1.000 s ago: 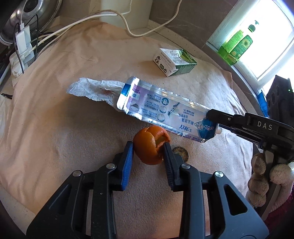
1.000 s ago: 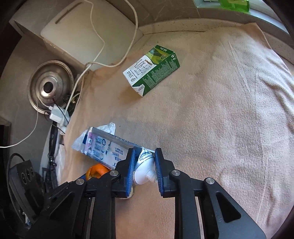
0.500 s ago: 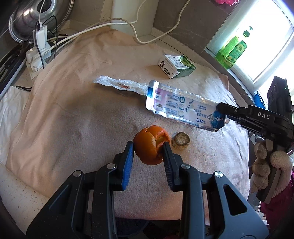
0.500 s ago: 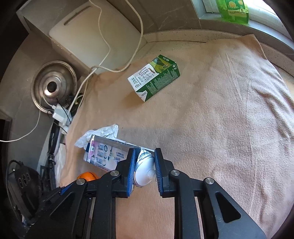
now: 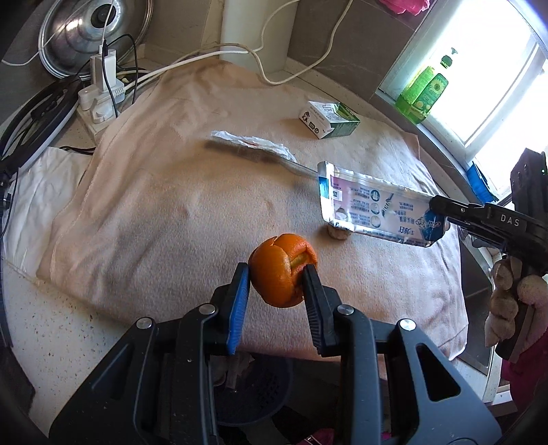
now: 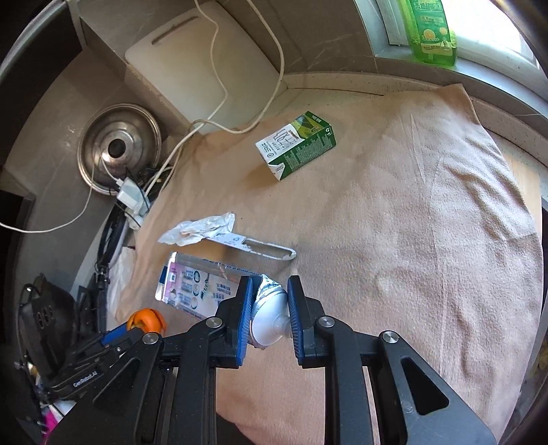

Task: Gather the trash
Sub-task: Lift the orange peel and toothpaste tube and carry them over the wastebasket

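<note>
My left gripper (image 5: 275, 274) is shut on an orange peel ball (image 5: 281, 268) and holds it above the near edge of the beige cloth (image 5: 171, 205). My right gripper (image 6: 269, 309) is shut on the cap end of a flattened toothpaste tube (image 6: 205, 285) and holds it in the air; the tube also shows in the left wrist view (image 5: 373, 212). A crumpled white wrapper (image 6: 202, 227) with a flat plastic strip (image 6: 267, 250) lies on the cloth. A green and white carton (image 6: 296, 145) lies farther back.
A small round brown piece (image 5: 337, 233) lies on the cloth under the tube. A power strip with cables (image 5: 101, 99), a steel lid (image 5: 90, 34) and a white board (image 6: 202, 65) stand at the back. A green bottle (image 6: 430, 30) is on the windowsill. A dark bin (image 5: 253, 393) sits below the counter edge.
Both grippers have risen and drawn back from the cloth with their loads. The tube has lifted off the wrapper, uncovering the plastic strip and the round brown piece.
</note>
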`<state>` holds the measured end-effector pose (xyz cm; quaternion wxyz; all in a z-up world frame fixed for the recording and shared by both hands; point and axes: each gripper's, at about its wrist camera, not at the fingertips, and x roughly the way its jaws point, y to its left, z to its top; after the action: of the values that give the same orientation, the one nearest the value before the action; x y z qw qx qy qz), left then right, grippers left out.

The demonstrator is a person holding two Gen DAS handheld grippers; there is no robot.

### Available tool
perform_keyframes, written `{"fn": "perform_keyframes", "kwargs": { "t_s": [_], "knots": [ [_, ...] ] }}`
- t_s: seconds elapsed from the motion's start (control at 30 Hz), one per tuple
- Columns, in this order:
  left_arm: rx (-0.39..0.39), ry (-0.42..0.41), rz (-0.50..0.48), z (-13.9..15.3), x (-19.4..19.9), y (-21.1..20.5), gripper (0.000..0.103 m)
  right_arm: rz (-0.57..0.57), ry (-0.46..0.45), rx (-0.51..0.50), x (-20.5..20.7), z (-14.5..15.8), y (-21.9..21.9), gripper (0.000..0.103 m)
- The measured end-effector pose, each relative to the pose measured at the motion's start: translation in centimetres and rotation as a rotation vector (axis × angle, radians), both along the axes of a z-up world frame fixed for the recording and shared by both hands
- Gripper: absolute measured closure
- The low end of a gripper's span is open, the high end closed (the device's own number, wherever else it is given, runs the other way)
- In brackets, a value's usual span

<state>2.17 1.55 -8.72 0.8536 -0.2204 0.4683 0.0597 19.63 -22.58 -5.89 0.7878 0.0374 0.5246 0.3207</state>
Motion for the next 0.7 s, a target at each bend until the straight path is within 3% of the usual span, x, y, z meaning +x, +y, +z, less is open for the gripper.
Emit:
{"fn": "perform_keyframes", "kwargs": {
  "t_s": [0.7],
  "knots": [
    [-0.036,0.045,-0.008,-2.6,-10.4,-1.6,0.072,0.055,-0.003,-0.066,-11.7,-1.0,-2.0,0.084]
  ]
}}
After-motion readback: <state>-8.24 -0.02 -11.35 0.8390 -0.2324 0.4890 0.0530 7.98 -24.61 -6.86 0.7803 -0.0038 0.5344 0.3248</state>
